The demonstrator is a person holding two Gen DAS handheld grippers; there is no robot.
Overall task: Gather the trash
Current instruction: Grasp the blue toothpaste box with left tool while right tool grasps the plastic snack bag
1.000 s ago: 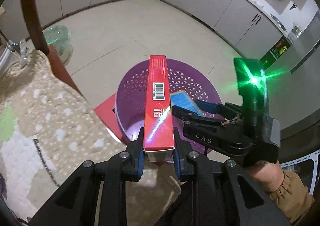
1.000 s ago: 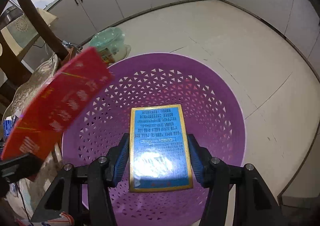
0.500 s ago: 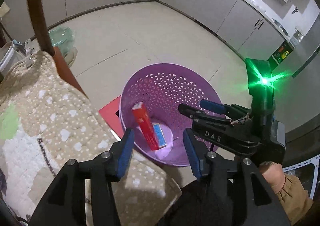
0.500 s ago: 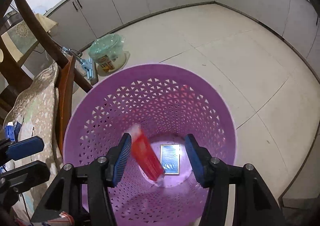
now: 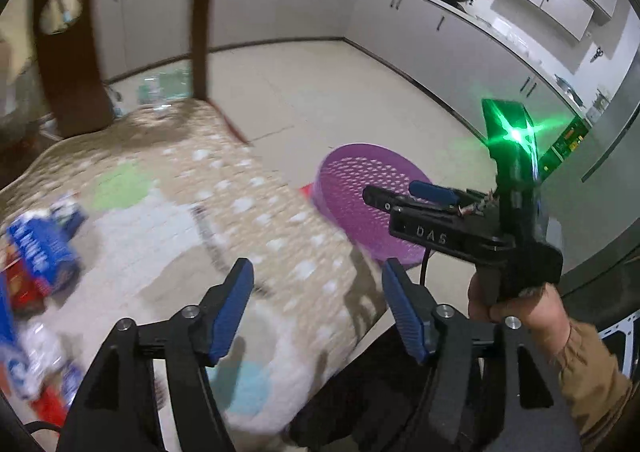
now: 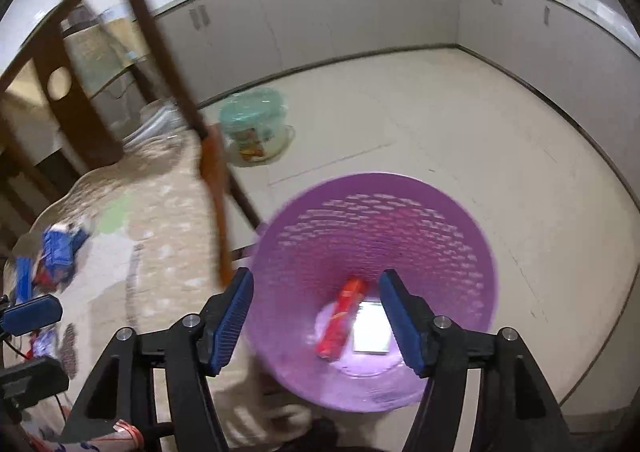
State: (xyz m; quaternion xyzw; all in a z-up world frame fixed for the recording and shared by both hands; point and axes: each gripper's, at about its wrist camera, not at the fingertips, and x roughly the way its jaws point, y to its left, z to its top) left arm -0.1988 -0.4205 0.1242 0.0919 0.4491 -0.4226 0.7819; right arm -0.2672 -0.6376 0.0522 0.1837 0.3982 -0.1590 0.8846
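A purple perforated basket (image 6: 460,236) stands on the floor beside the chair; it also shows in the left wrist view (image 5: 360,180). A red box (image 6: 342,318) and a flat pale card box (image 6: 372,326) lie on its bottom. My right gripper (image 6: 316,316) is open and empty above the basket's near rim. My left gripper (image 5: 318,310) is open and empty over the spotted cushion (image 5: 192,204). Blue and red packages (image 5: 38,260) lie on the cushion at the far left; they also show in the right wrist view (image 6: 56,256).
A dark wooden chair back (image 5: 68,52) rises behind the cushion. A green lidded tub (image 6: 254,128) sits on the tiled floor. White cabinets (image 5: 440,40) line the walls. The right gripper's body with a green light (image 5: 508,132) shows right of the left gripper.
Both grippers opened and dropped the red box and the blue card box into the basket. Both have since swung up and left toward the cushion.
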